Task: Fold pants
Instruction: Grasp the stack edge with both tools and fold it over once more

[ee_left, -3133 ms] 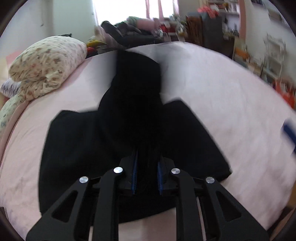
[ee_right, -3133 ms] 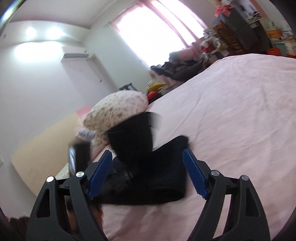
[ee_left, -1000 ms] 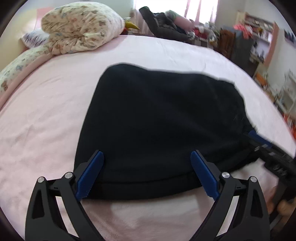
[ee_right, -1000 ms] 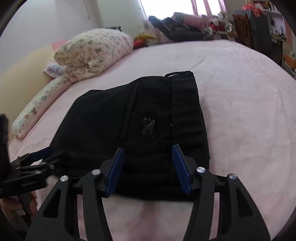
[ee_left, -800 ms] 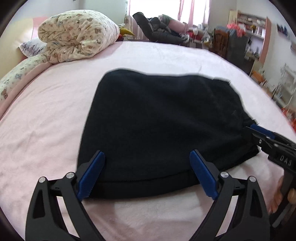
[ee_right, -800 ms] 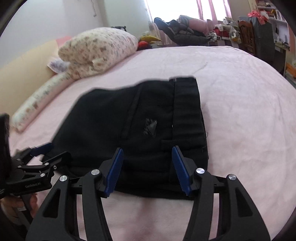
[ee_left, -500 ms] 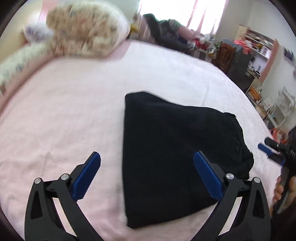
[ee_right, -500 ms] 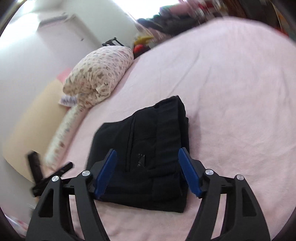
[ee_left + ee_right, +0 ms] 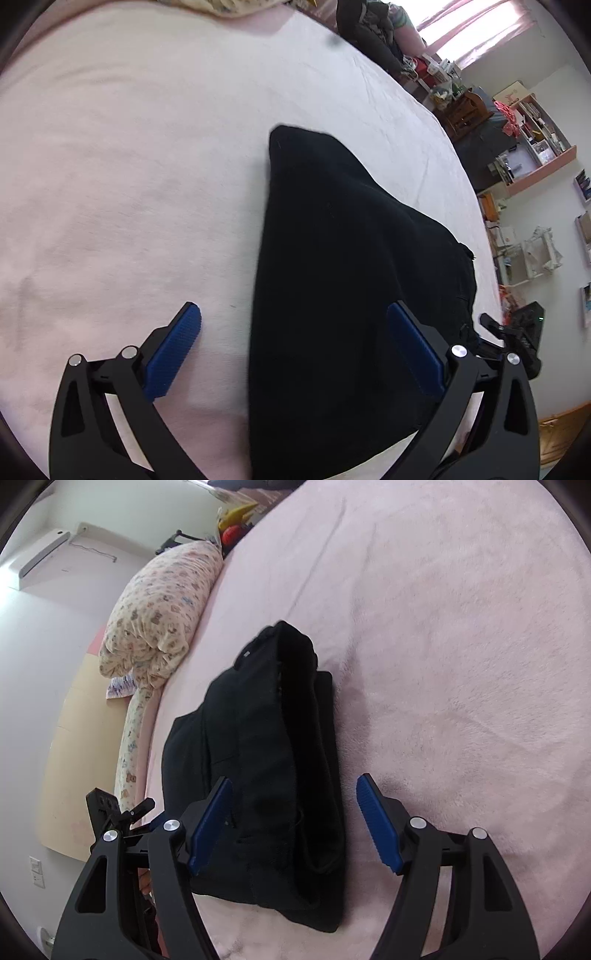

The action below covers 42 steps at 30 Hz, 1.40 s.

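The black pants (image 9: 332, 258) lie folded into a compact stack on the pink bed (image 9: 129, 184). My left gripper (image 9: 291, 308) is open wide and hovers over the stack's near left edge, one blue pad above the bedsheet and the other above the cloth. In the right wrist view the pants (image 9: 266, 738) show their stacked layers and waistband along the right side. My right gripper (image 9: 294, 779) is open over that layered edge, with neither pad pressing on the cloth. Each gripper appears at the edge of the other view: the right gripper (image 9: 517, 332) and the left gripper (image 9: 122, 812).
A rolled floral quilt (image 9: 162, 605) and a long pillow (image 9: 129, 738) lie along the bed's head side by a beige headboard (image 9: 70, 738). Beyond the far edge are a heap of dark clothes (image 9: 373, 40) and shelves with clutter (image 9: 532, 147).
Both grippers have swung sideways and rolled, the left toward the stack's left edge, the right toward its layered right edge. The right jaws stand wider than a second ago. The pants lie still.
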Each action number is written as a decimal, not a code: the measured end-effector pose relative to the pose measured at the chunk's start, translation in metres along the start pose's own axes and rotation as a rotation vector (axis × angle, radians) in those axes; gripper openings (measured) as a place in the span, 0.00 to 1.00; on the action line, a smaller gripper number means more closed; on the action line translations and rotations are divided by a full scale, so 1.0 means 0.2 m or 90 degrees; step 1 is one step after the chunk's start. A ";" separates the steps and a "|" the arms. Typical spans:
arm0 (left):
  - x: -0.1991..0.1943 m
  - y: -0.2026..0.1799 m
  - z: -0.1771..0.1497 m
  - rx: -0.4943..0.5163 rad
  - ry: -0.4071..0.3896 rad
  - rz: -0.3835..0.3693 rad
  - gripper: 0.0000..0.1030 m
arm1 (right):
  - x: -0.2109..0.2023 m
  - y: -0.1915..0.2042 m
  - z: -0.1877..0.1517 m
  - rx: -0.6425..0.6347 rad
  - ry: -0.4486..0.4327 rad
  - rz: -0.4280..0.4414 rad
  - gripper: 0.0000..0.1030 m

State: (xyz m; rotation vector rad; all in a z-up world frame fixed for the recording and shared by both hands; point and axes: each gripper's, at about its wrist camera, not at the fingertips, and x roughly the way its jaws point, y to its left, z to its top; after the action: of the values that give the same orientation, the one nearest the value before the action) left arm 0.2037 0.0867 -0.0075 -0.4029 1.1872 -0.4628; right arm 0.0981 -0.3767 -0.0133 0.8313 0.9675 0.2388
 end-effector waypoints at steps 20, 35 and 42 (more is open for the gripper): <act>0.17 -0.08 0.03 -0.013 0.064 -0.113 0.98 | 0.19 0.01 0.04 0.005 0.072 0.069 0.83; 0.14 -0.09 -0.01 -0.025 0.018 -0.125 0.25 | 0.12 0.01 -0.04 -0.006 0.003 0.162 0.40; 0.07 -0.14 -0.01 -0.004 -0.017 -0.124 0.19 | 0.04 0.08 -0.04 -0.037 -0.050 0.199 0.35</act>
State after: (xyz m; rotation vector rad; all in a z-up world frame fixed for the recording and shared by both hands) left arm 0.2028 0.0549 -0.0043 -0.5305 1.1286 -0.6198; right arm 0.0994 -0.3566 -0.0092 0.9300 0.7512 0.4980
